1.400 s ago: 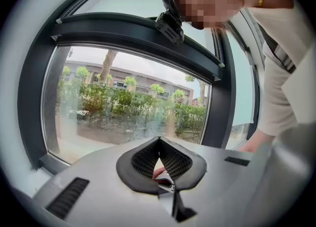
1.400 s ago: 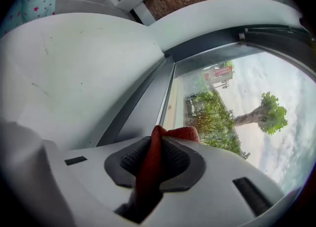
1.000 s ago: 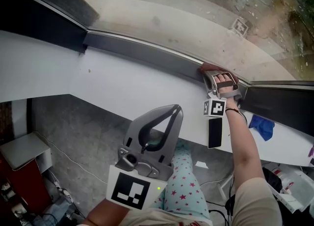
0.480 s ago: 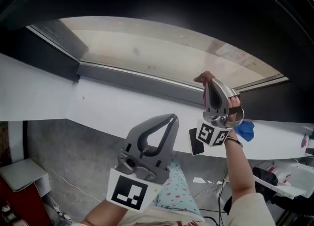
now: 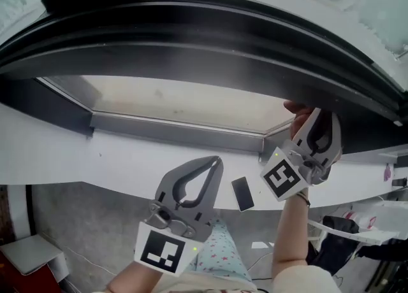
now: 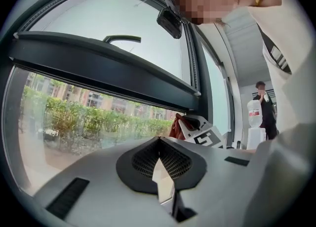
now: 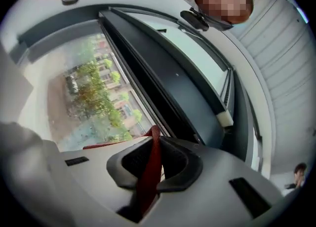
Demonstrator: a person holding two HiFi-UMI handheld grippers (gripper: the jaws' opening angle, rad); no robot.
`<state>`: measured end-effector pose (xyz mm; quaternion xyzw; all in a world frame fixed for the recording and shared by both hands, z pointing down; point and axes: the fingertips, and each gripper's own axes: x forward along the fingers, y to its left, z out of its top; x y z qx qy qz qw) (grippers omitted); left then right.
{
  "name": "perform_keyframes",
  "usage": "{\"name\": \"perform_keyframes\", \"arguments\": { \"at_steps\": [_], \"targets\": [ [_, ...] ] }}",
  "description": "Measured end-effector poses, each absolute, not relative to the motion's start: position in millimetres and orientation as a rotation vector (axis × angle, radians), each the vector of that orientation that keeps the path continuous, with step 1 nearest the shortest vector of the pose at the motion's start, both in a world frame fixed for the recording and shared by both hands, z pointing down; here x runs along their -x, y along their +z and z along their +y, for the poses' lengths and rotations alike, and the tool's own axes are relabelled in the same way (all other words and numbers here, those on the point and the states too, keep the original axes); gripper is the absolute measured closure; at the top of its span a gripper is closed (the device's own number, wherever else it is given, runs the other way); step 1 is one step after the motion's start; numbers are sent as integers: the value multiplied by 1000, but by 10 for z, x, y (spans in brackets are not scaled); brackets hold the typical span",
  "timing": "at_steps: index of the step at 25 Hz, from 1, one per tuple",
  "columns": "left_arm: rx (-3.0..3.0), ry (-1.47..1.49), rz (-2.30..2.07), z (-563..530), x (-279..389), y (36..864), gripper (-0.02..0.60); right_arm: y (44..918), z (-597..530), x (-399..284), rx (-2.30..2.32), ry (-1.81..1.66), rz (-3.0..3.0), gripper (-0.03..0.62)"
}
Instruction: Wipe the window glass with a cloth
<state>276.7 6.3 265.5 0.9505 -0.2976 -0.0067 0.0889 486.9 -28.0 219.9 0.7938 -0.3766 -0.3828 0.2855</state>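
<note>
The lower window glass (image 5: 178,104) lies under a dark frame crossbar (image 5: 223,37). My right gripper (image 5: 317,113) is raised at the pane's right end, just below the crossbar, shut on a dark red cloth (image 5: 294,107). In the right gripper view the cloth (image 7: 150,164) runs as a strip between the closed pads, with the glass (image 7: 89,93) ahead. My left gripper (image 5: 214,160) hangs lower, over the white sill (image 5: 127,158), shut with nothing in it. The left gripper view shows its tips (image 6: 159,140) meeting, and beyond them the cloth (image 6: 177,126) and the glass (image 6: 89,117).
A black phone (image 5: 242,193) lies on the sill between the grippers. A window handle (image 6: 122,38) sits on the upper sash. A white rack (image 5: 344,228) stands low at the right. Far off, a person (image 6: 264,107) stands by a water bottle (image 6: 254,115).
The right gripper has gone up with the cloth from the pane's bottom right corner to just under the crossbar. The head view has tilted upward. The left gripper has hardly moved.
</note>
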Motion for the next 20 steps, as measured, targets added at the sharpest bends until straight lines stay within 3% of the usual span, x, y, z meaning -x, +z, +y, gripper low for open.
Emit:
{"name": "perform_keyframes", "arguments": {
  "at_steps": [6,20],
  "targets": [
    [-2848,-5,-824,108,-2755,2624,560,2067,-272,-5184,-2421,-846,-786,545],
    [-2833,61,-848,28,-2481,2887,560,2926,-144,-5555,-2887,-403,-746,549]
  ]
}}
